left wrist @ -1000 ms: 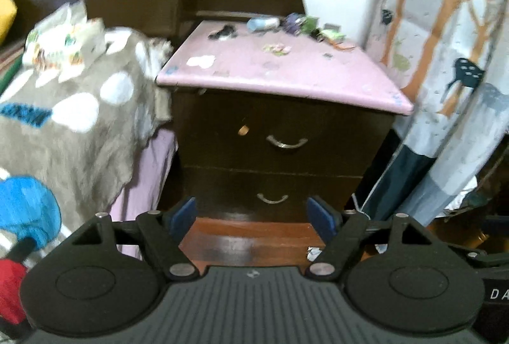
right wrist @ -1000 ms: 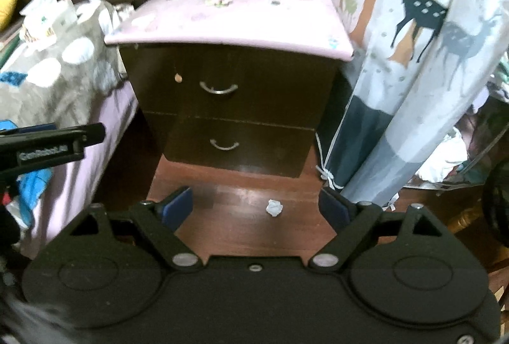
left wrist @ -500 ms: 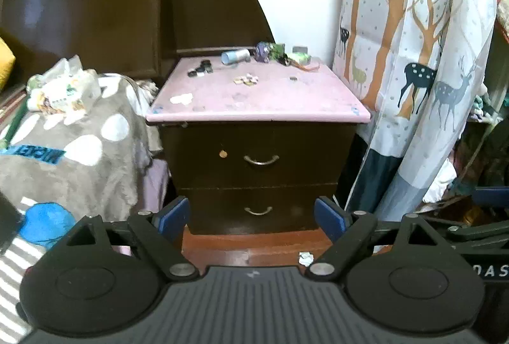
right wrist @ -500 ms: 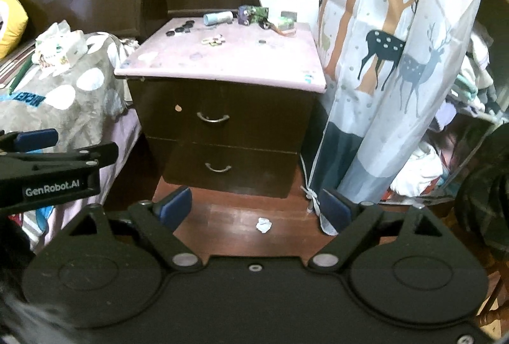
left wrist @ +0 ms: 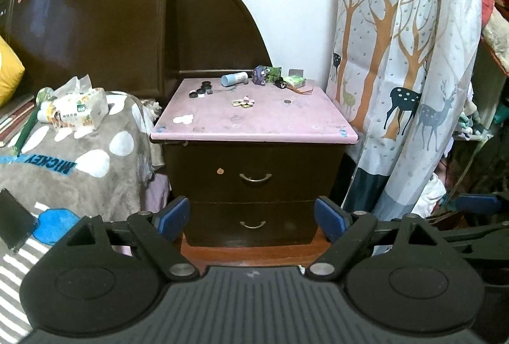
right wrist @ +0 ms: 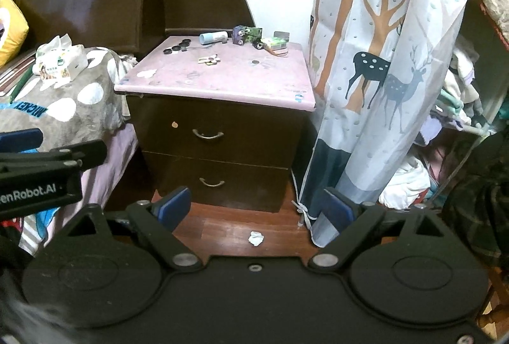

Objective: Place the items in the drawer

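Left wrist view: left claw (left wrist: pixel 252 216) gapes wide, holding nothing; right claw (right wrist: pixel 257 209) is just as wide and empty. The items (left wrist: pixel 247 83) sit scattered on the pink table (left wrist: pixel 254 124), well apart from both claws. They look small and light, probably easy pinches. Both drawers are closed; top drawer handle (left wrist: pixel 255 177) looks stiff, grab its middle.

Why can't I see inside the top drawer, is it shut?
Yes, shut. The top drawer sits flush with the nightstand front, handle untouched.
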`<state>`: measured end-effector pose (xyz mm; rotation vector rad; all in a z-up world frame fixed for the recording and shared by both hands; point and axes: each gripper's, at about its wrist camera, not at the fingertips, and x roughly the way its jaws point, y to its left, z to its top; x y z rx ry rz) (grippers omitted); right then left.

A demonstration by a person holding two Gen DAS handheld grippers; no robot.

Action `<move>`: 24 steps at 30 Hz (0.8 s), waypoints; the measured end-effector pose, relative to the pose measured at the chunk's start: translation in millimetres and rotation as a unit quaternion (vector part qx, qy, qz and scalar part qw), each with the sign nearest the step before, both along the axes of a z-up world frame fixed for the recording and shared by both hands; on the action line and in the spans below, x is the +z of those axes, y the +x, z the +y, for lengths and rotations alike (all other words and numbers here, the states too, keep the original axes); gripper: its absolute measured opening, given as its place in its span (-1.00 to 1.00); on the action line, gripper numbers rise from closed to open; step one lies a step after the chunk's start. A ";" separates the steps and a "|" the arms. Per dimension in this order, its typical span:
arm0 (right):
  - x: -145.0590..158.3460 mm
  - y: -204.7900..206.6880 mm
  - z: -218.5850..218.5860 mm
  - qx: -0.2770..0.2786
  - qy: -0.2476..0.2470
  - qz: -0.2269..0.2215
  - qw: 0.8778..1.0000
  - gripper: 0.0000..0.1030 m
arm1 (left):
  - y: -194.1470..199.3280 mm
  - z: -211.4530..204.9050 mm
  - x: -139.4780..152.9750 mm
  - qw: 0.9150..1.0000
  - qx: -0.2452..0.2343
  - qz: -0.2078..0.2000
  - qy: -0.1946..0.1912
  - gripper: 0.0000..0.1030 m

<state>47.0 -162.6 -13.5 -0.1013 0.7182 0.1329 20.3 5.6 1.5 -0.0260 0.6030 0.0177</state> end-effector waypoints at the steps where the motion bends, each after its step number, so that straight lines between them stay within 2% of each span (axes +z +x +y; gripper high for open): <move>1: 0.4 -0.8 0.0 0.000 -0.001 -0.002 1.000 0.76 | -0.4 -0.1 -0.1 1.000 0.000 0.000 0.000 0.67; 24: 9.6 -8.7 -2.7 -0.008 0.003 -0.023 1.000 0.76 | -6.4 -1.5 1.5 1.000 -0.008 -0.003 -0.001 0.67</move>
